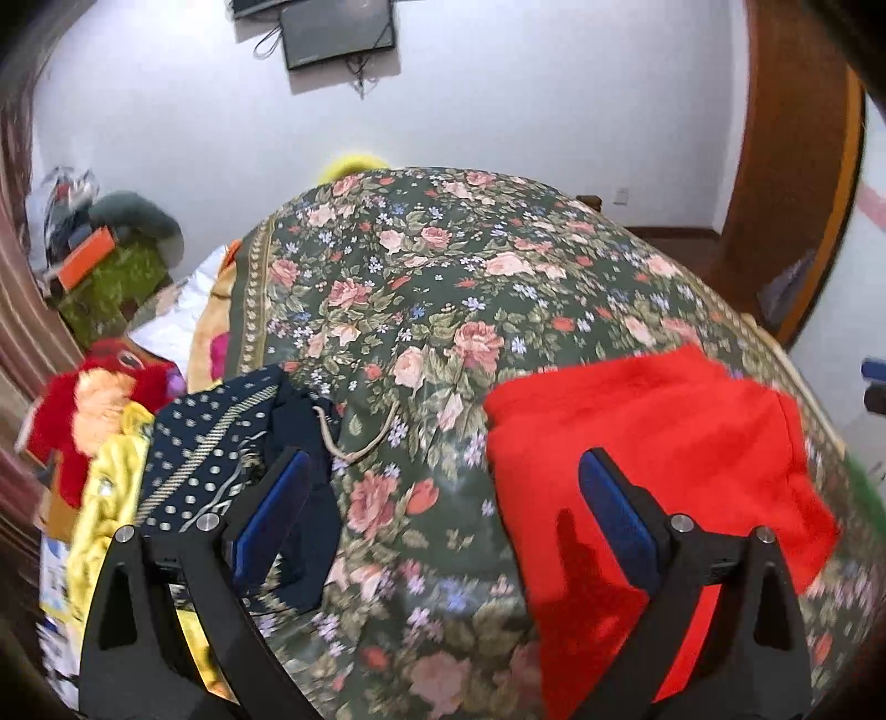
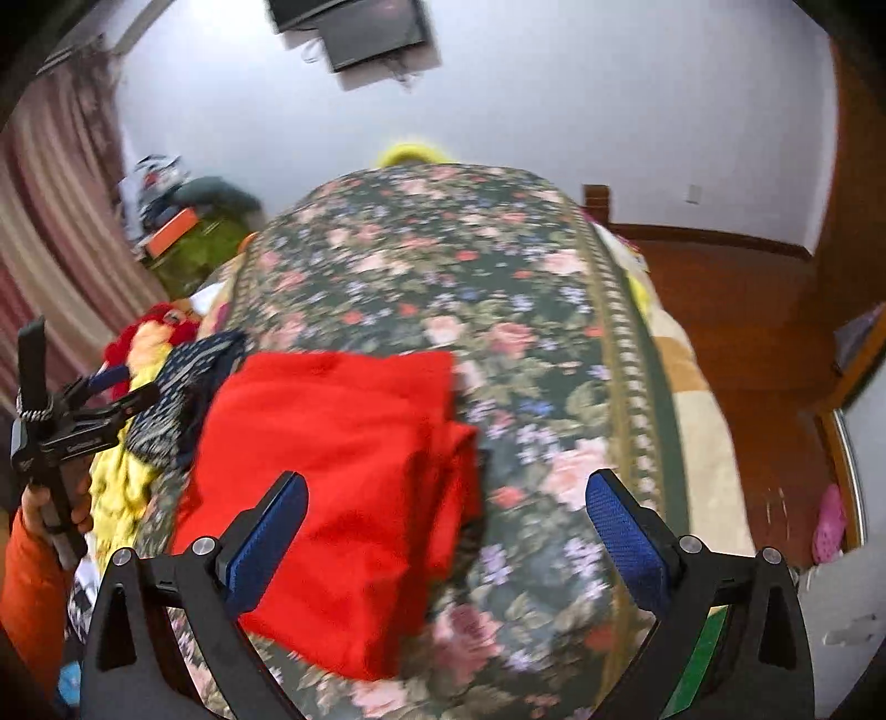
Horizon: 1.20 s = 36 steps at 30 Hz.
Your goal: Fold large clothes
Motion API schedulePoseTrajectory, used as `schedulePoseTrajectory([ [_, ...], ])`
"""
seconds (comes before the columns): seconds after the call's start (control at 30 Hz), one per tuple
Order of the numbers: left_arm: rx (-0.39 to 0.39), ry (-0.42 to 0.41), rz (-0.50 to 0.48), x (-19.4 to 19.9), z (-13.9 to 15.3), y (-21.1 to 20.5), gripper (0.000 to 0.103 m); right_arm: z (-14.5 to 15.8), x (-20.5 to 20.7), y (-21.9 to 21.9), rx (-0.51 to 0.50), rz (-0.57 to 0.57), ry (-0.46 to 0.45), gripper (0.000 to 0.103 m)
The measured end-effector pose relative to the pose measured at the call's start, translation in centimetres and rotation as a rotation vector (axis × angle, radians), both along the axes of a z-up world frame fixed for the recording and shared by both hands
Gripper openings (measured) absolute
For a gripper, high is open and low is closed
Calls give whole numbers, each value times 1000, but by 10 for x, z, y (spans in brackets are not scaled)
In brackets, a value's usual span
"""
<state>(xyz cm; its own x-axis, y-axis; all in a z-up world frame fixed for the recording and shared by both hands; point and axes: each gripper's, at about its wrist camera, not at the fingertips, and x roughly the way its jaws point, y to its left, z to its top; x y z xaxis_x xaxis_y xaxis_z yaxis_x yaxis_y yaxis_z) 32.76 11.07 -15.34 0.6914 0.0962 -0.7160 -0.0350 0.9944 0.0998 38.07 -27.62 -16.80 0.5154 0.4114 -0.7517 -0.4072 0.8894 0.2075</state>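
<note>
Red fabric, folded into a chunky rectangle, that's the red garment (image 1: pixel 659 443) sitting on the floral bedspread (image 1: pixel 421 288), lower right of the frame in the left wrist view and lower middle-left in the right wrist view (image 2: pixel 343 471).

Left hand-held gripper (image 1: pixel 443 498) has its blue-padded fingers spread wide with nothing between them; one finger is over the navy dotted cloth (image 1: pixel 216 443), the other over the red garment, but I can't tell if either actually touches. Right hand-held gripper (image 2: pixel 448 520) is just as wide open and empty, left finger over the red garment, right finger over the bedspread's border strip.

In the right wrist view, the left hand-held gripper shows at the left edge, held by a hand (image 2: pixel 39 509) with an orange sleeve (image 2: pixel 27 598).

Beside the navy cloth, at the left of the frame, there's a yellow garment (image 1: pixel 111 498) and something red and fuzzy (image 1: pixel 88 399). A dark screen (image 1: pixel 338 33) hangs on the white wall at the top. Striped curtain (image 2: pixel 50 232) on the left, wooden floor (image 2: pixel 731 310) on the right. Pretty blurry overall.
</note>
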Motion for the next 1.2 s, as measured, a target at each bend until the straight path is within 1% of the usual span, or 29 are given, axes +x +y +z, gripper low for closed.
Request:
schedulePoseTrajectory([
  [0.1,16,8,-32,-13,-2,-6,98,-7,-15,13,3,48,12,100],
  [0.17,3,23,-48,-19,-6,-8,98,-17,-22,22,6,77,36,100],
  [0.2,-21,35,-56,-21,-10,-9,98,-23,-23,24,8,86,46,100],
  [0.23,-53,51,-61,-22,-14,-8,98,-30,-24,27,9,97,61,100],
  [0.27,-117,83,-72,-23,-22,-6,98,-38,-23,30,9,106,79,100],
  [0.3,-165,107,-81,-22,-28,-5,98,-49,-21,33,6,112,106,100],
  [0.37,-295,167,-97,-20,-44,-1,98,-72,-14,37,6,116,173,100],
  [0.4,-359,199,-94,-17,-54,2,98,-81,-9,36,9,116,200,100],
  [0.5,-504,280,-79,-5,-81,7,98,-111,9,37,42,114,300,100],
  [0.53,-535,305,-71,0,-90,9,98,-119,15,37,65,113,328,100],
  [0.6,-572,334,-72,9,-103,7,98,-130,25,38,106,122,366,100],
  [0.67,-610,350,-80,17,-111,7,98,-135,36,41,145,140,374,100],
  [0.8,-706,368,-110,39,-123,4,98,-141,54,55,192,189,389,99],
  [0.87,-767,377,-119,49,-129,3,98,-143,61,60,207,195,391,94],
  [0.9,-815,388,-117,55,-135,3,98,-143,63,62,211,196,392,92],
  [0.93,-858,401,-116,59,-140,3,95,-142,65,62,219,197,391,85],
  [0.97,-876,401,-108,62,-143,3,93,-142,67,62,230,193,395,76],
  [1.0,-884,393,-104,63,-143,2,91,-143,69,61,257,187,410,70],
  [1.03,-879,388,-103,63,-141,1,85,-145,70,60,292,183,434,59],
  [1.07,-870,382,-101,62,-139,0,80,-146,71,59,325,173,453,51],
  [1.1,-860,374,-104,60,-136,0,76,-144,69,59,336,172,453,47],
  [1.13,-844,365,-107,58,-131,-1,66,-140,67,61,334,174,443,41],
  [1.17,-826,354,-114,55,-126,-3,56,-132,62,66,312,181,413,38],
  [1.2,-811,339,-126,51,-118,-4,52,-124,58,70,293,190,387,37],
])
